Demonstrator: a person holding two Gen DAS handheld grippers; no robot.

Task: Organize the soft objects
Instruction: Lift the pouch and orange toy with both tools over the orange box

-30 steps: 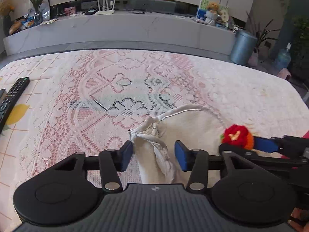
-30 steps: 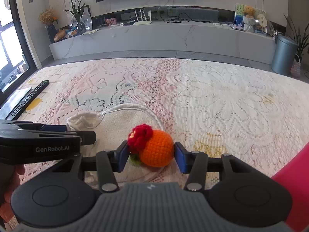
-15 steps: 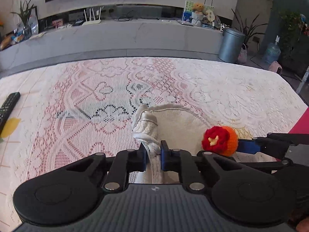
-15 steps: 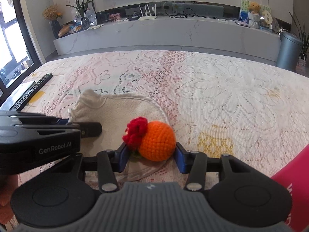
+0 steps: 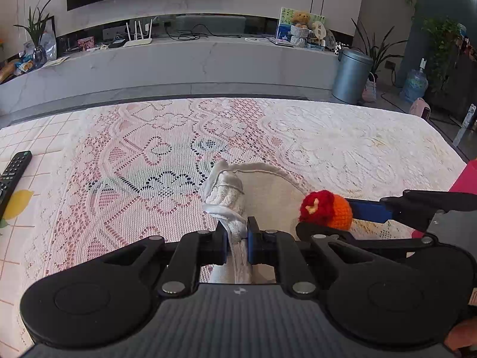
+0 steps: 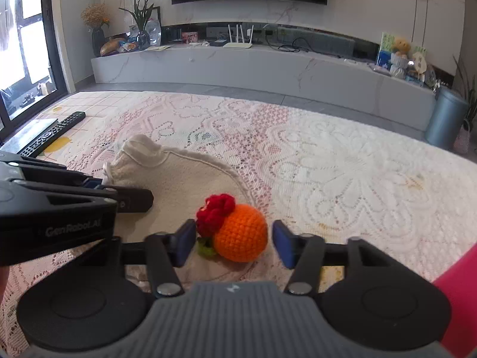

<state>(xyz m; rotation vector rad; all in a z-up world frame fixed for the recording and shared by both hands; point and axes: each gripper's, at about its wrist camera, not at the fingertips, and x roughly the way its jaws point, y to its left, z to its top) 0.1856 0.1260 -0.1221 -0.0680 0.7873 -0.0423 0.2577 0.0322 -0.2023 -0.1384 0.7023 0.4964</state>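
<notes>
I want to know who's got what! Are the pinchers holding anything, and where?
The left gripper pinches the cream bag at its bunched rim. The right gripper stands open around the orange ball, not squeezing it.

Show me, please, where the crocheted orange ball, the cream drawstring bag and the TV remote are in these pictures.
crocheted orange ball (image 6: 243,240), right wrist view, on its orange body.
cream drawstring bag (image 6: 184,185), right wrist view, on its flat cloth panel.
TV remote (image 5: 13,174), left wrist view, on its button face.

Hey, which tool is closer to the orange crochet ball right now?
Right. The right tool has the orange crochet ball between its open fingers, a gap showing on one side. The left tool is beside it, clamped on the cream pouch.
</notes>
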